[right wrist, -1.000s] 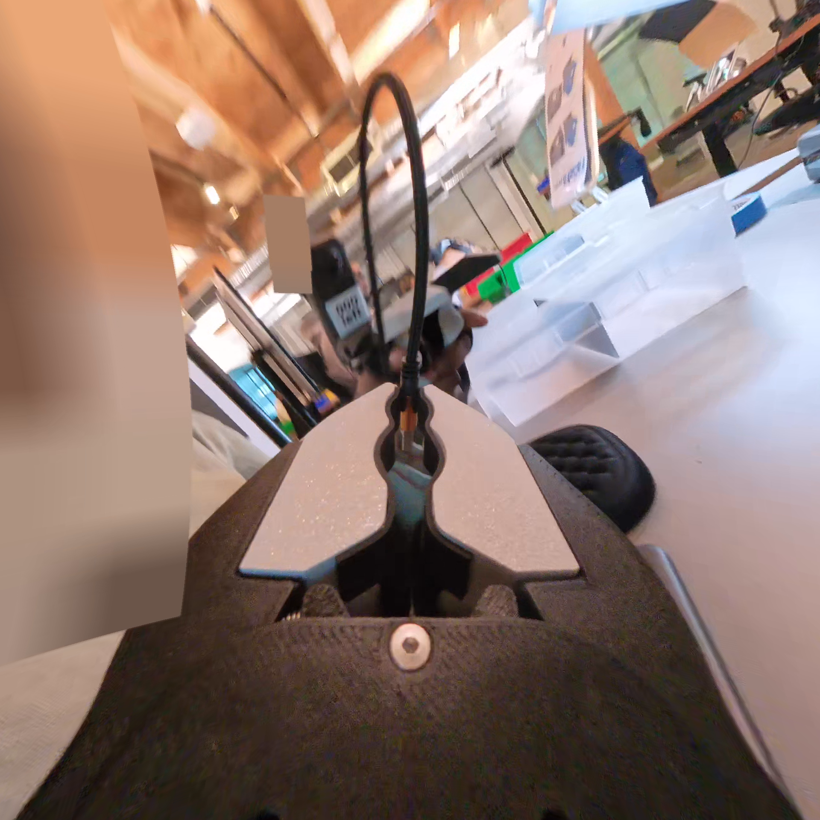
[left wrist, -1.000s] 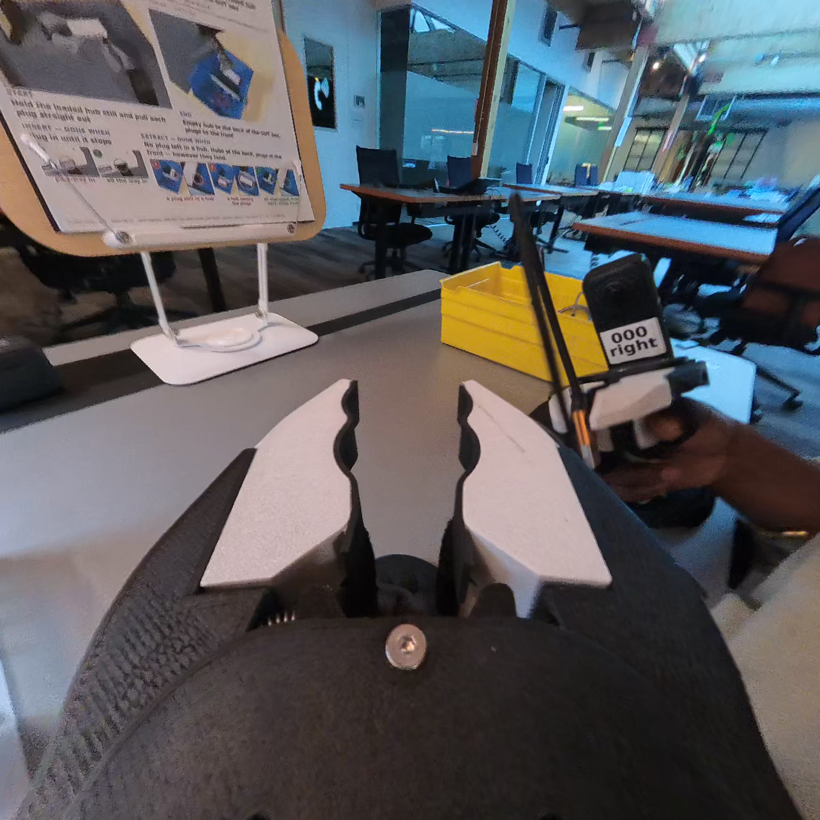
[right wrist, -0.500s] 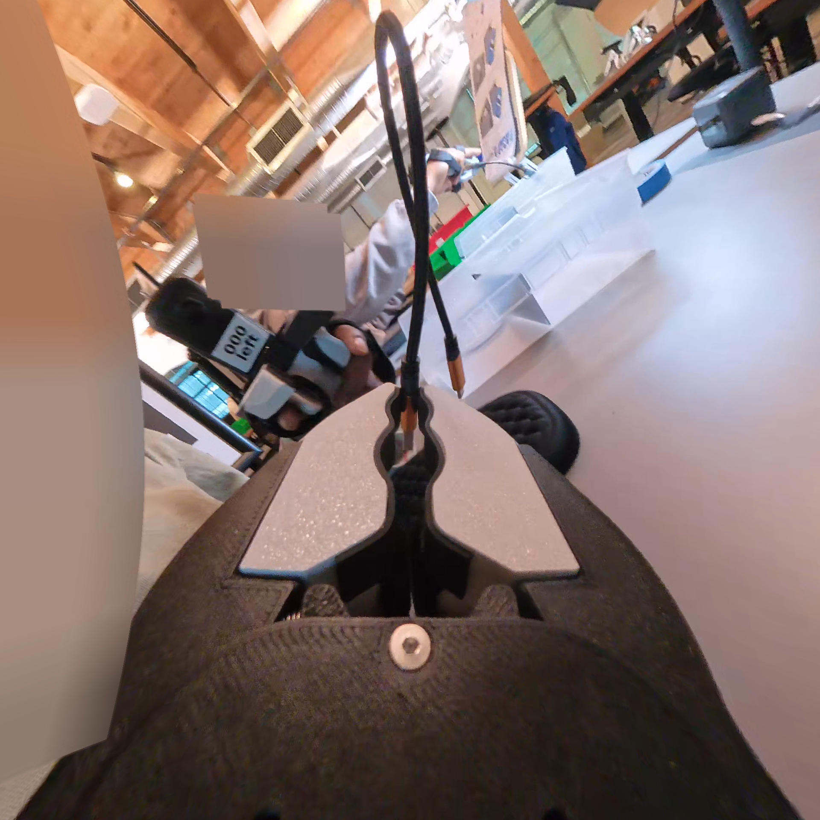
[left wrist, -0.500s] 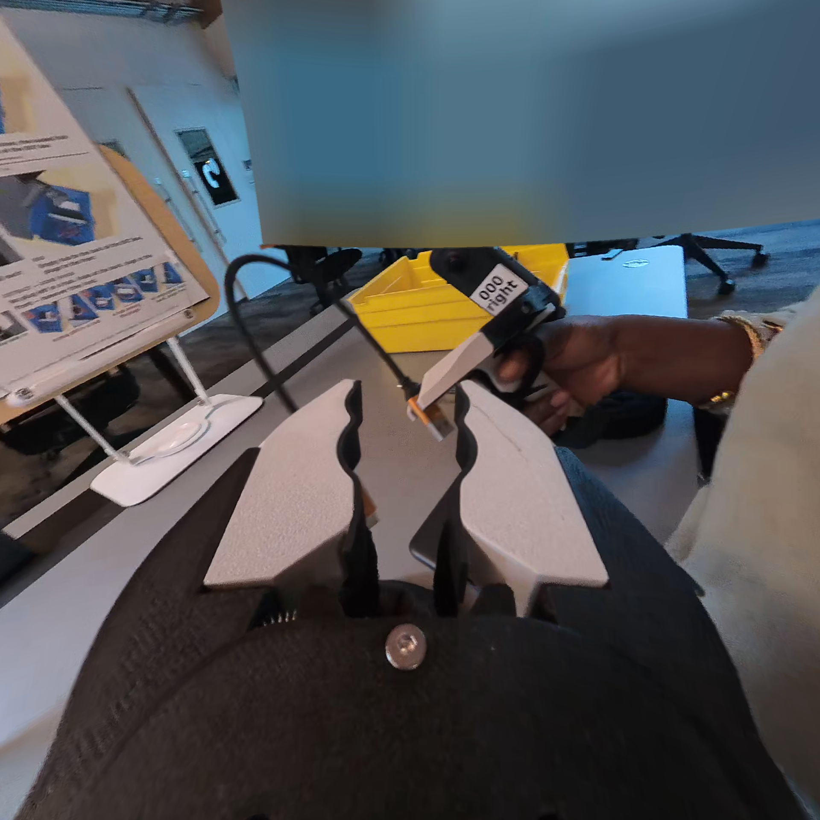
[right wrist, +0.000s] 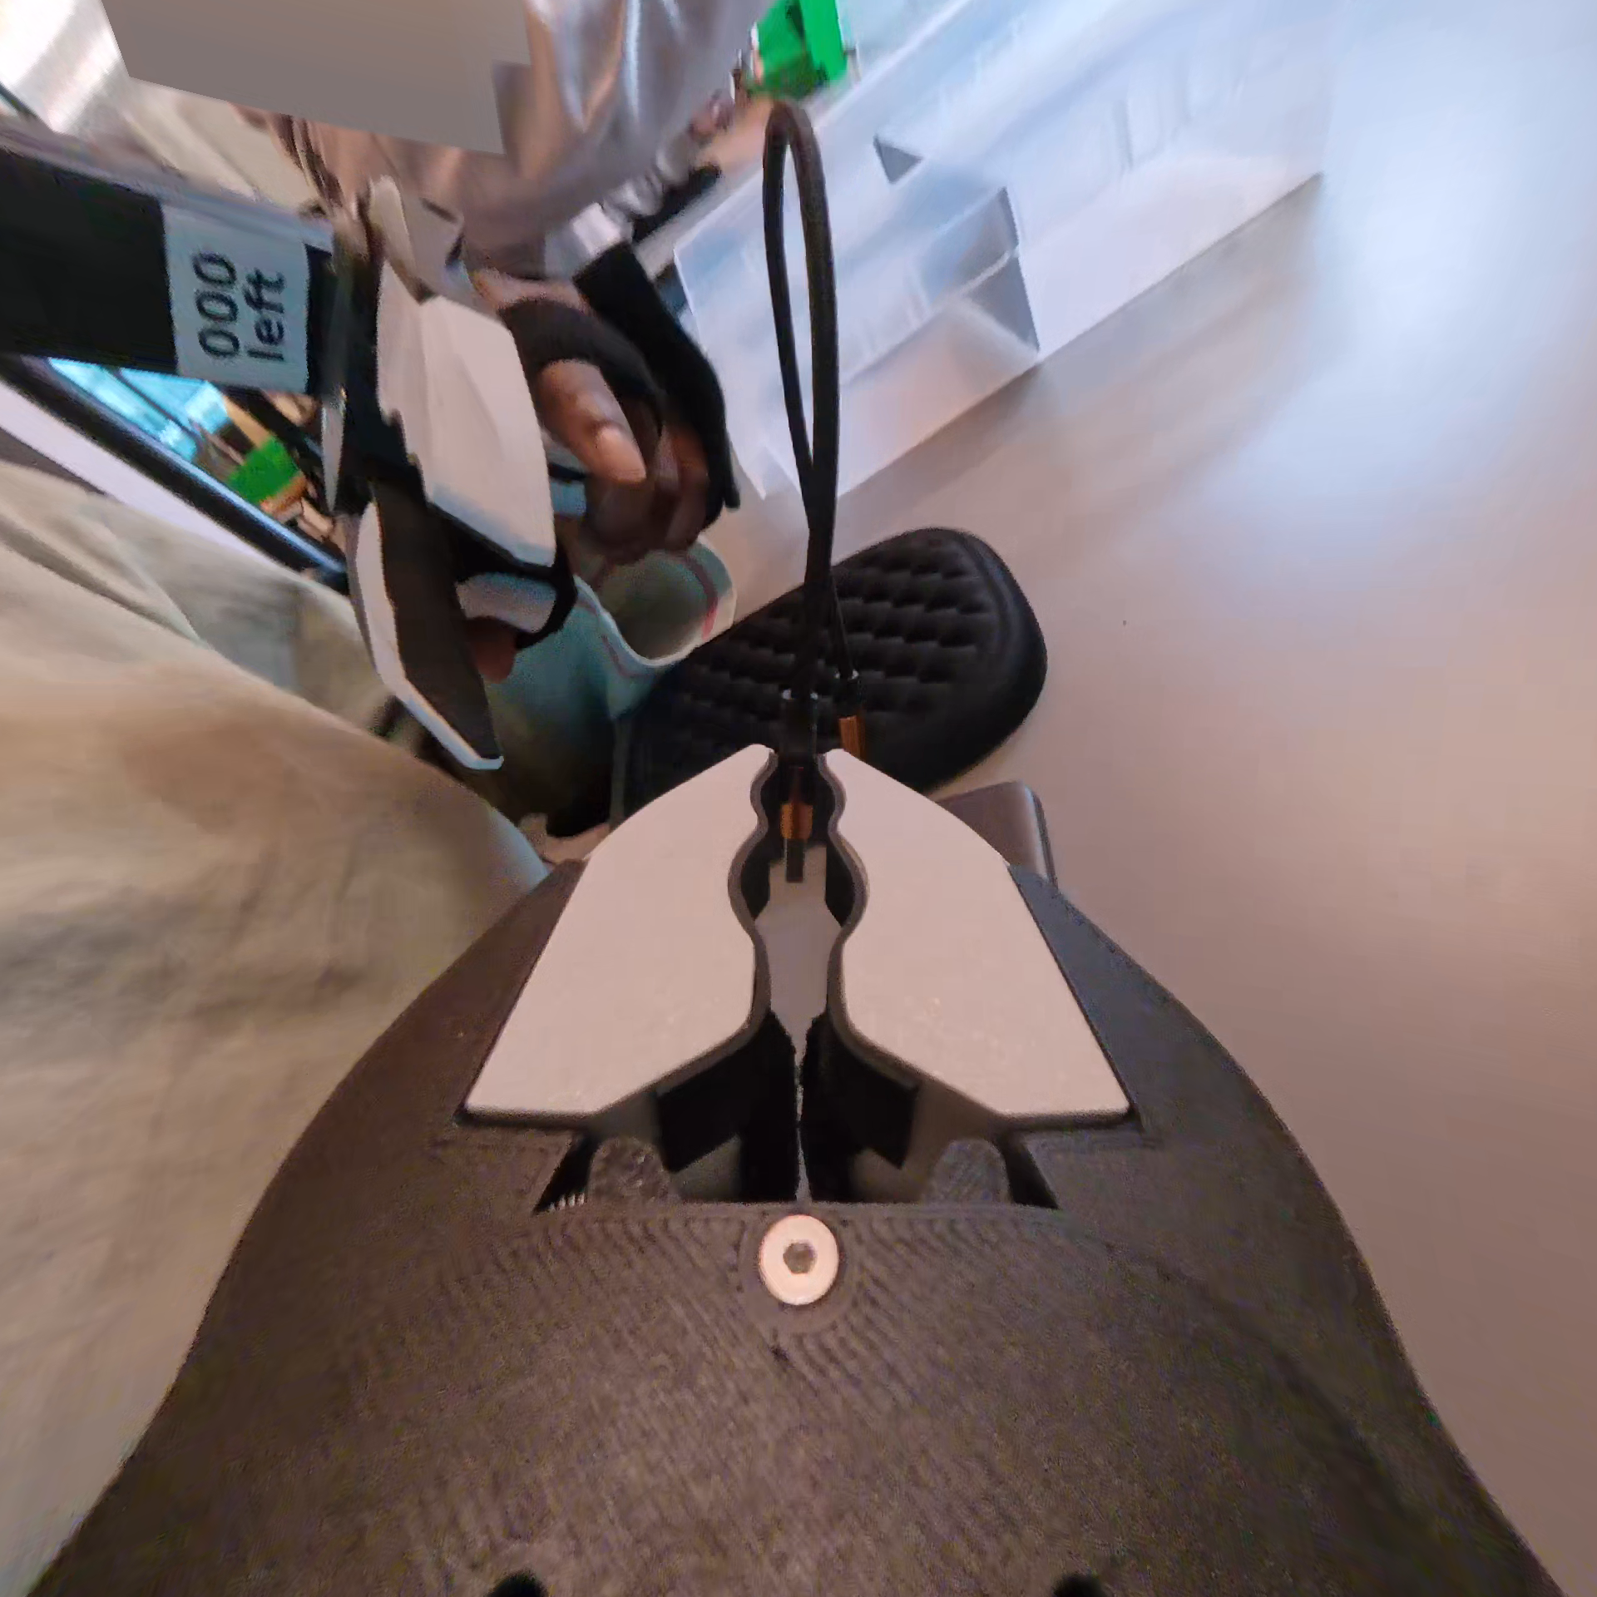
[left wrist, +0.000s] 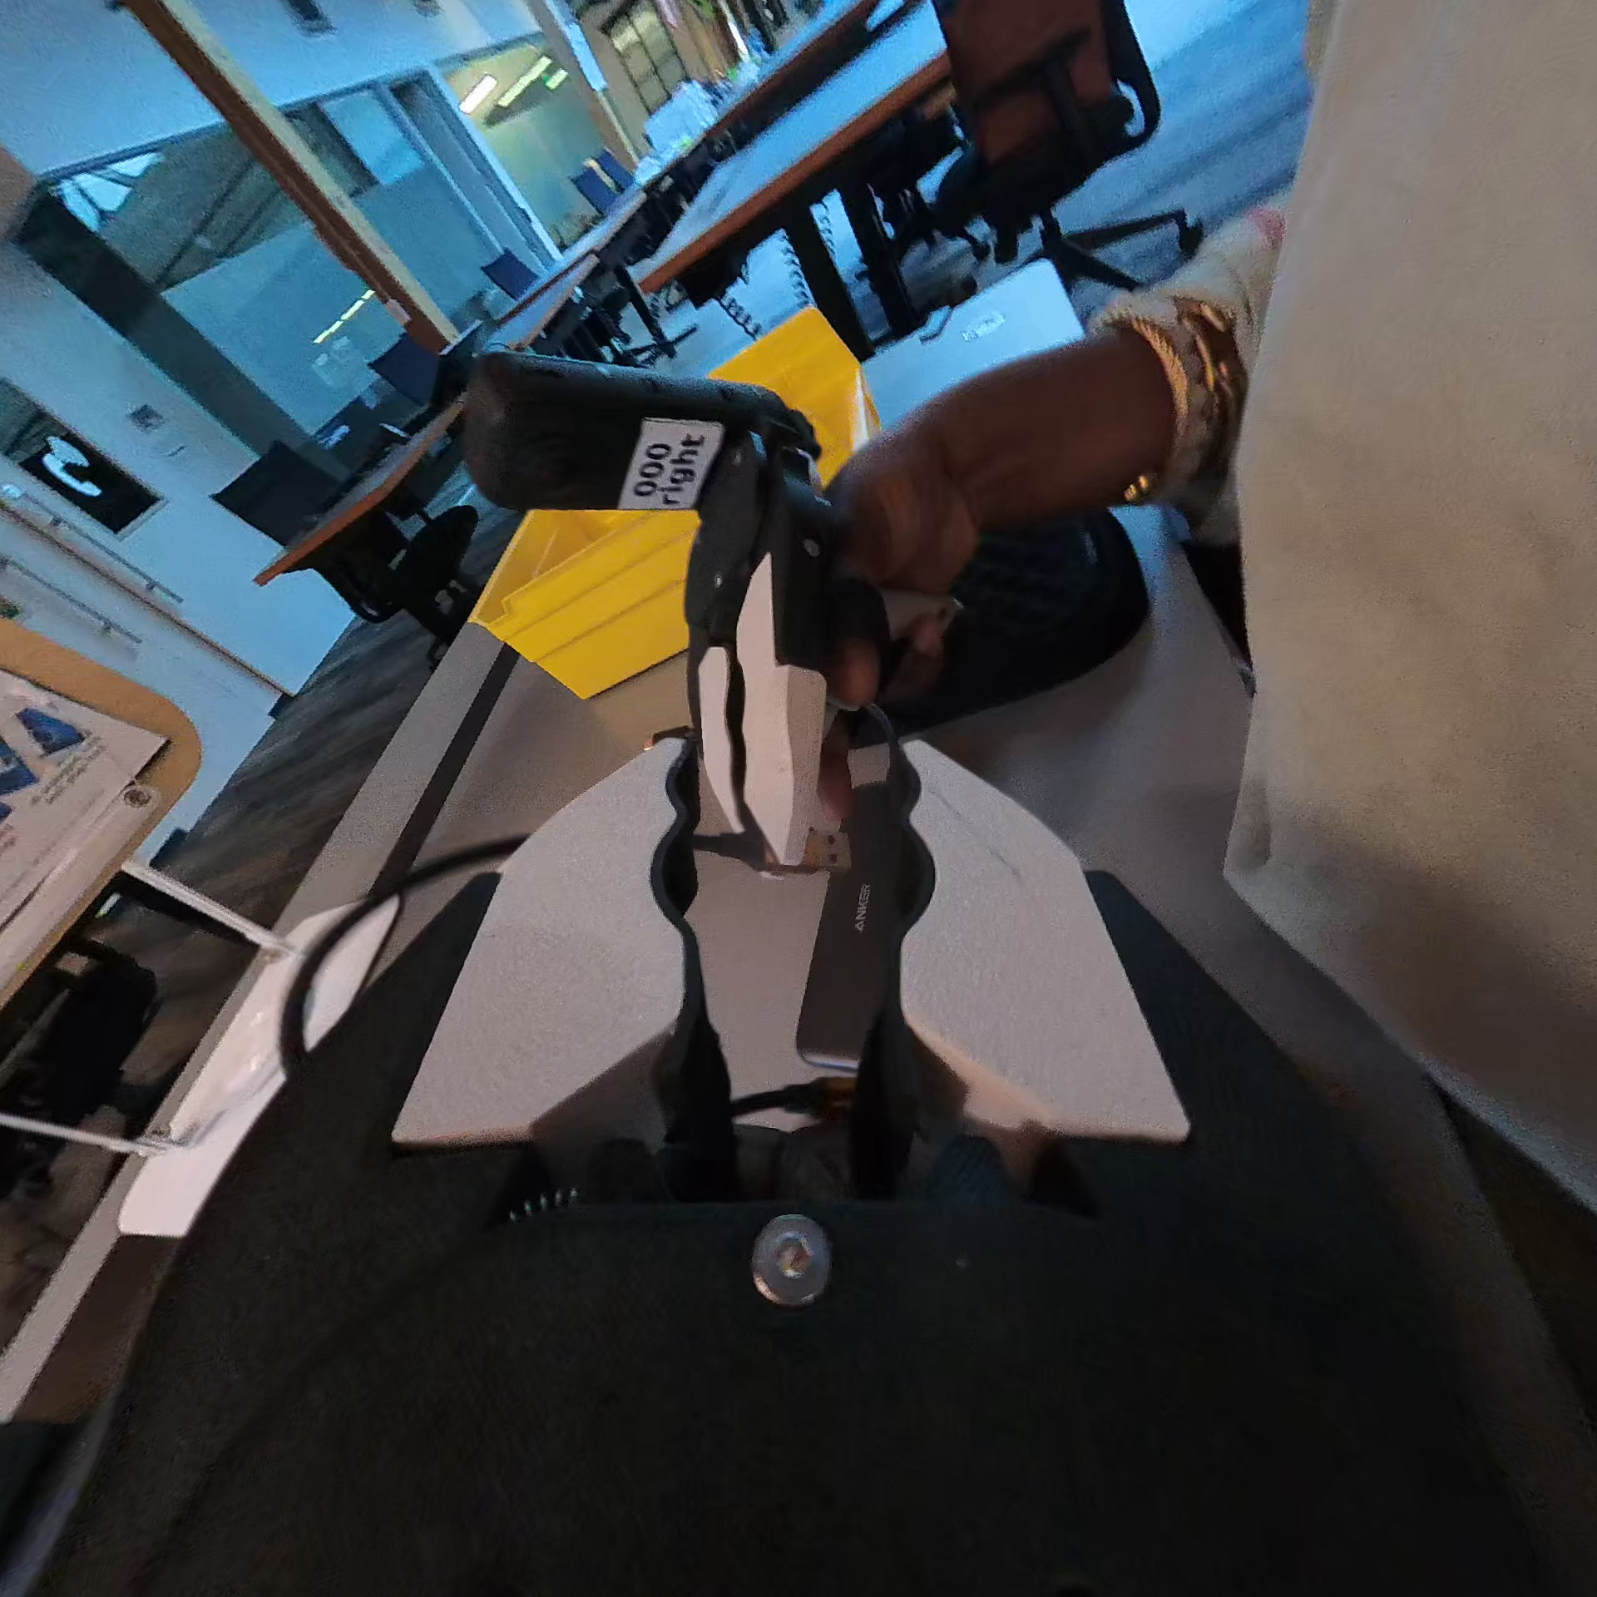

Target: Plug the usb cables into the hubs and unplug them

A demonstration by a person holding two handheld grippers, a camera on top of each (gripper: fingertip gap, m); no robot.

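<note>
In the left wrist view my left gripper [left wrist: 795,769] is open. A grey usb hub [left wrist: 851,959] shows in its gap, close along the right finger; I cannot tell whether it touches. My right gripper [left wrist: 782,843] reaches in from above, shut on the metal plug [left wrist: 825,851] of a black usb cable [left wrist: 449,868]. The plug sits just above the hub's far end. In the right wrist view my right gripper [right wrist: 799,760] is shut on the cable plug [right wrist: 793,834]. The cable [right wrist: 791,346] loops upward and its other end [right wrist: 851,734] hangs by the fingertips. The left gripper [right wrist: 432,553] is at upper left.
A yellow bin [left wrist: 622,596] and a silver laptop [left wrist: 976,328] sit at the table's far side. An instruction board [left wrist: 60,821] on a white stand [left wrist: 251,1063] is at left. A black wrist rest [right wrist: 907,639] and clear trays [right wrist: 933,225] lie ahead. A person's pale clothing [left wrist: 1426,605] is at right. The left gripper's tips are roughly 6 cm from the right gripper's. The left gripper is farther from the grey usb hub [left wrist: 851,959], some 12 cm, than the right, some 7 cm.
The right gripper has come in over the left gripper's fingers, bringing the plug down to the hub's end. The left view has tilted. More of the hub shows in the gap.
</note>
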